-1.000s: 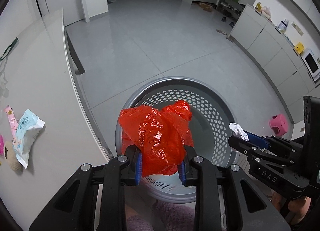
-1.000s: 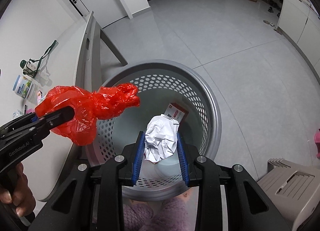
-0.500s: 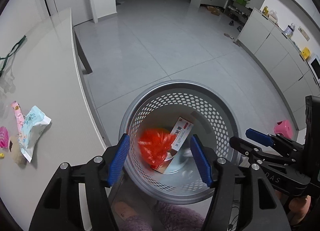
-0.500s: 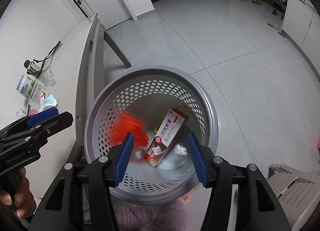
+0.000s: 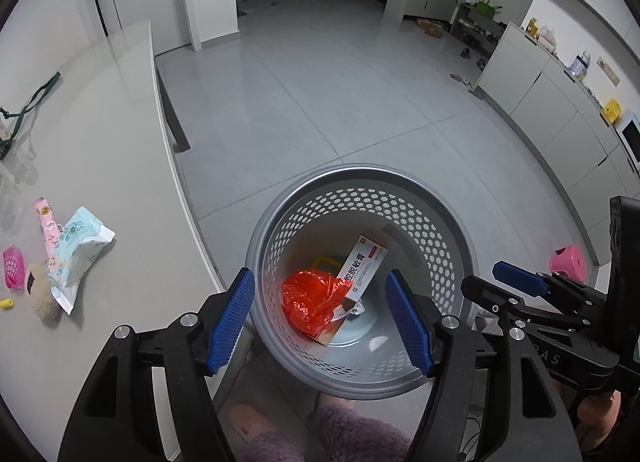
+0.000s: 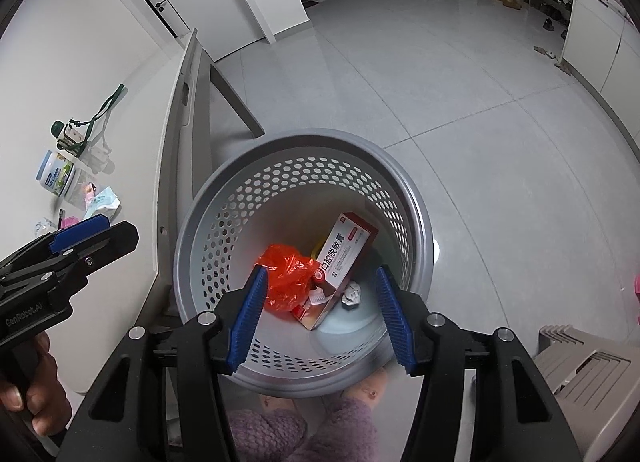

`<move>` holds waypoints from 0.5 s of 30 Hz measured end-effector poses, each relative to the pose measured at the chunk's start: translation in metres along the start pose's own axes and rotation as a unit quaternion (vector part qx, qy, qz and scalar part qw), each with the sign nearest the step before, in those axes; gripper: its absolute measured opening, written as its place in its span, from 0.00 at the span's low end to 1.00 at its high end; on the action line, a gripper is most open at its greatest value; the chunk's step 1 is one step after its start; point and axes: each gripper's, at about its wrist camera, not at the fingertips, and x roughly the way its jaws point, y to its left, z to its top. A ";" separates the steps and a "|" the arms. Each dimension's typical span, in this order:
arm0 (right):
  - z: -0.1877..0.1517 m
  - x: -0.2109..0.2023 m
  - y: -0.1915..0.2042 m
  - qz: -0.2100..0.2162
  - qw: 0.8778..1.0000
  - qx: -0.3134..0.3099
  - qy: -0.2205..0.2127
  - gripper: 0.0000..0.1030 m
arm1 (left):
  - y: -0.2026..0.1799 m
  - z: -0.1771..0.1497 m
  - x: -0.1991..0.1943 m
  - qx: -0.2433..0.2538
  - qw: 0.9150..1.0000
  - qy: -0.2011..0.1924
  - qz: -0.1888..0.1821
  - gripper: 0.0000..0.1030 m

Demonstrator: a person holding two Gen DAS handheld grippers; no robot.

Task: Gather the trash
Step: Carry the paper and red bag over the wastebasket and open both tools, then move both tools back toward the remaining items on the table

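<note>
Now both claws [image 5: 320,320] [image 6: 318,312] open, empty.

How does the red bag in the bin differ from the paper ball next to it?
The red bag is glossy, translucent plastic; the paper ball is matte white. The bag is clearly larger. The bag lies left of the box, the ball right of it. Both are crumpled and lie in the bin.
</note>
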 end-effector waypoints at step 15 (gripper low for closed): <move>0.020 -0.027 0.032 0.013 0.998 -0.052 -0.036 0.57 | 0.024 0.005 -0.048 -0.042 0.997 -0.054 0.032 0.70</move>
